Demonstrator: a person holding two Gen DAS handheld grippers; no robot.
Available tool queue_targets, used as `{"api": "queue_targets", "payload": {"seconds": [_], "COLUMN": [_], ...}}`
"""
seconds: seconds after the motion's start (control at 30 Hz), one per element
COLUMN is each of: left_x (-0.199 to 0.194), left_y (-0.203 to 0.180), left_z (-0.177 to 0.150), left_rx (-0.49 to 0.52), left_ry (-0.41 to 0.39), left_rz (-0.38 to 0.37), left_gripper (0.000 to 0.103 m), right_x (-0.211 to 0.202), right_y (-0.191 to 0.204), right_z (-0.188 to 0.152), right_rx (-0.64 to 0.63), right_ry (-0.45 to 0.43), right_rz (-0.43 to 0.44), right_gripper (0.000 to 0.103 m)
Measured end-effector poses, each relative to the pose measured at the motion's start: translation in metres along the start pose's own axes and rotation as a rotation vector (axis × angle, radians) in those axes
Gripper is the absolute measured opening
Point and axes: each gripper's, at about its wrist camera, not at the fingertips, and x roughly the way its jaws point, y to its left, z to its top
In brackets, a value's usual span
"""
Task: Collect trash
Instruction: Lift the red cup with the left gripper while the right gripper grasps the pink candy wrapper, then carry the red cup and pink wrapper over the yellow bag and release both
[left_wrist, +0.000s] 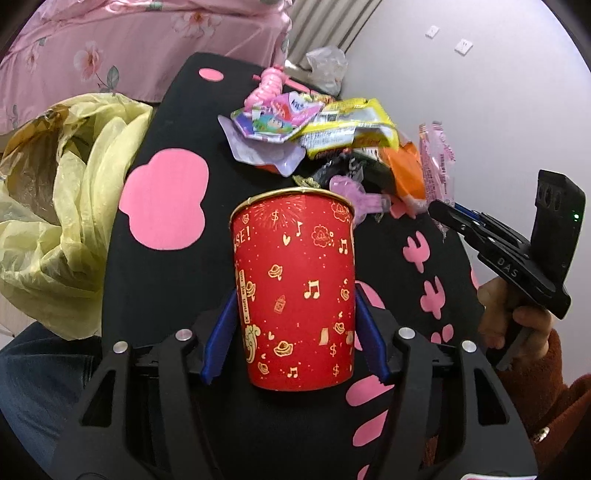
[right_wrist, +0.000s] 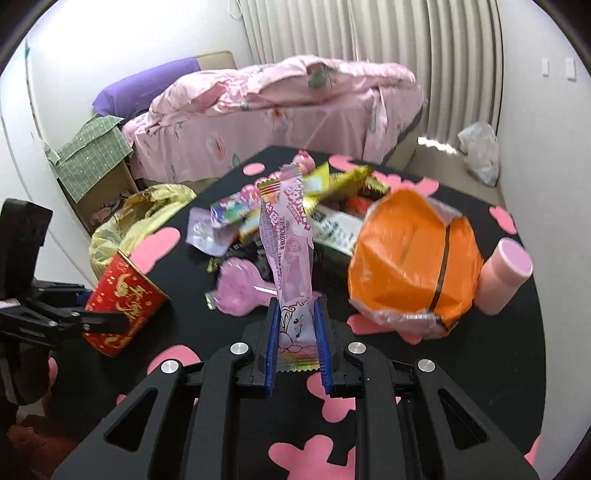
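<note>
Here, two hand-held grippers, each gripping one piece of trash over the worktop (right_wrist: 424, 413).
Left hand-held gripper (left_wrist: 295, 332) clamps one red cup (left_wrist: 295, 291); right hand-held gripper (right_wrist: 295, 332) pinches one pink wrapper (right_wrist: 291, 251); one yellow bag (left_wrist: 62, 221) beside the black, pink-patterned worktop, one bed (right_wrist: 277, 110) behind.

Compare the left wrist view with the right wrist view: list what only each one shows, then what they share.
Only the left wrist view shows the left claw shut around the red cup, with the cup's full side in view.

Only the right wrist view shows the right claw shut on the pink wrapper, plus a pink cylinder beside the orange bag, and the whole bed.

Both show the black table with pink shapes, the wrapper pile and the yellow bag.
</note>
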Motion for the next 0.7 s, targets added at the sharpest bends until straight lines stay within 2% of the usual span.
{"api": "queue_targets", "payload": {"seconds": [0.1,0.23,0.27,0.43,0.53,0.7], "left_x": [-0.015,-0.047,-0.053,-0.095,-0.129,-0.150], "left_y": [-0.006,-0.009,-0.005,0.036,0.074,0.118], "left_z": [-0.001,0.000,0.002,0.030,0.045,0.054], "left_rx": [0.032,0.092,0.091,0.003,-0.058,-0.122], "left_ry": [-0.063,-0.207,-0.221,-0.325,-0.380,-0.386], "left_rz": [-0.005,0.058,0.071,0.187,0.296,0.327], "left_gripper": [0.054,0.054,0.054,0.055,0.055,0.055], "right_x": [-0.009,-0.022,-0.024,-0.026,-0.022,0.007], "right_y": [0.006,0.017,0.020,0.042,0.064,0.106], "right_z": [0.006,0.020,0.024,0.056,0.077,0.110], "right_rx": [-0.014,-0.037,-0.041,-0.076,-0.119,-0.159], "right_ry": [-0.036,-0.097,-0.105,-0.143,-0.166,-0.128], "right_rz": [-0.016,-0.012,-0.006,0.058,0.101,0.224], "right_gripper": [0.019,0.019,0.019,0.019,0.019,0.019]}}
